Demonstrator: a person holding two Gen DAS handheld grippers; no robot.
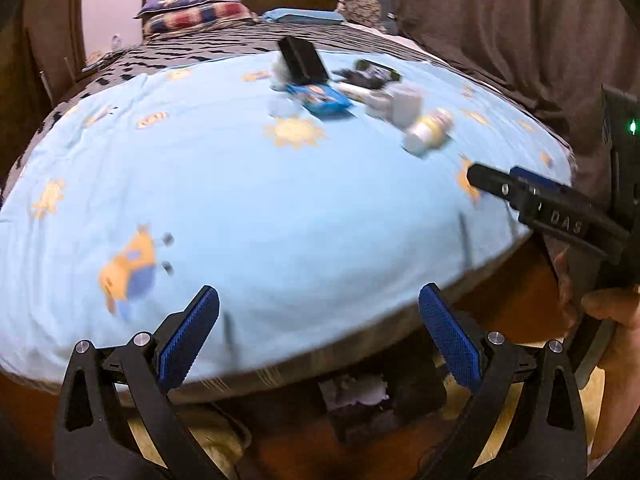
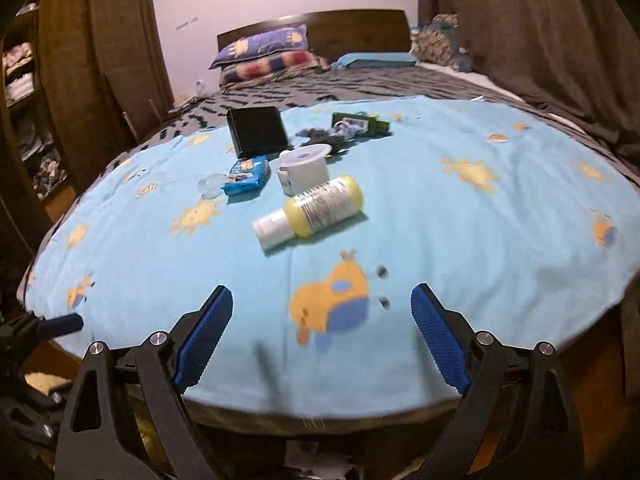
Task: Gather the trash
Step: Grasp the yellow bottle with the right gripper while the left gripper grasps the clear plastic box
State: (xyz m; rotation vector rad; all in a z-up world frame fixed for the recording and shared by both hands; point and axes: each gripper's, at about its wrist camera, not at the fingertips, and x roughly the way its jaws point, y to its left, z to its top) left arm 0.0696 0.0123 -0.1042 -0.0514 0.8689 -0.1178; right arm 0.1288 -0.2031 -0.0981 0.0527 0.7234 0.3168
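Note:
Trash lies in a cluster on the pale blue blanket: a yellow bottle with a white cap on its side, a white tub, a blue wrapper, a black box and a green packet. My right gripper hangs open and empty over the blanket's near edge, short of the bottle. My left gripper is likewise open and empty, and the same cluster looks blurred far ahead of it. Below the bed's edge a dark container with crumpled paper shows.
Pillows and a wooden headboard are at the far end of the bed. A brown curtain hangs on the right and a wooden wardrobe stands on the left. A person's hand holds the right gripper's handle.

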